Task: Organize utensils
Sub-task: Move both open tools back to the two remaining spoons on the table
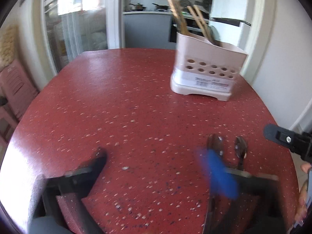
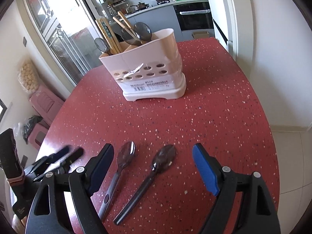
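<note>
Both tools point(image 1: 154, 159) point(image 2: 154, 152) angled down, spread, spoons point(image 2: 163, 156) below

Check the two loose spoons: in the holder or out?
Out. Both spoons lie flat on the table, short of the holder.

Two dark spoons point(image 2: 124, 156) point(image 2: 162, 157) lay flat, side by side but apart, on the near part of the red speckled table point(image 2: 214, 107), bowls pointing away. A pale perforated utensil holder point(image 2: 152, 74) stood upright farther back, containing wooden chopsticks point(image 2: 109, 37) and more spoons point(image 2: 142, 31).
</note>
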The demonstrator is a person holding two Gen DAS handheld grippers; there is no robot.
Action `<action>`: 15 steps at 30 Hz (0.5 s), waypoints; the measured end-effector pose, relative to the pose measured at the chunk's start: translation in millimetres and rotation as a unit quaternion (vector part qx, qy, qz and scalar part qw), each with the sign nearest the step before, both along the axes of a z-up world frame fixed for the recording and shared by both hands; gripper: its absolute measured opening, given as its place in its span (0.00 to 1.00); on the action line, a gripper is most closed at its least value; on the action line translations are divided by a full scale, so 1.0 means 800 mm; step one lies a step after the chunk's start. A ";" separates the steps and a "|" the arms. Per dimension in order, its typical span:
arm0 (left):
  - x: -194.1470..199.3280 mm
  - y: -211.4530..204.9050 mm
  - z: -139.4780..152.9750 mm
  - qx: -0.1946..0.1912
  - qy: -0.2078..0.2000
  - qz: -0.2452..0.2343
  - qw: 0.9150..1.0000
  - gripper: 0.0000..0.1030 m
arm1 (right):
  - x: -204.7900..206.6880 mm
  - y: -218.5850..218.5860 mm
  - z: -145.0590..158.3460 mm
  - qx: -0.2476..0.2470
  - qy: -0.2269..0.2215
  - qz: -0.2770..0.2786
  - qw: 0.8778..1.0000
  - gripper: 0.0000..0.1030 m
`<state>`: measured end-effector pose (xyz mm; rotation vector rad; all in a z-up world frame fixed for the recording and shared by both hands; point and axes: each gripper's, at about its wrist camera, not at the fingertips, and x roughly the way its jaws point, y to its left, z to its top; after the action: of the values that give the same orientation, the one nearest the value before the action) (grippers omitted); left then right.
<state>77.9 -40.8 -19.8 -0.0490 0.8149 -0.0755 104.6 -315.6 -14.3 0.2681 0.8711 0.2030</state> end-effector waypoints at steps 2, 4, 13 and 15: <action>-0.006 -0.001 -0.003 0.002 -0.008 -0.003 1.000 1.00 | -0.003 0.001 0.000 -0.004 0.004 -0.001 1.000 0.85; -0.006 -0.003 -0.011 0.007 -0.003 -0.002 1.000 1.00 | -0.007 0.004 -0.003 -0.019 0.010 -0.004 1.000 0.85; -0.007 -0.006 -0.037 0.009 0.010 -0.002 1.000 1.00 | -0.016 0.006 -0.013 -0.016 0.032 -0.010 0.999 0.85; -0.006 -0.006 -0.042 0.011 0.014 -0.002 1.000 1.00 | -0.014 0.007 -0.017 -0.018 0.051 -0.008 0.999 0.85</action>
<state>72.9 -45.8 -53.5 -0.0278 0.8442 -0.0698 93.3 -310.2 -27.9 0.2541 0.9720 0.1599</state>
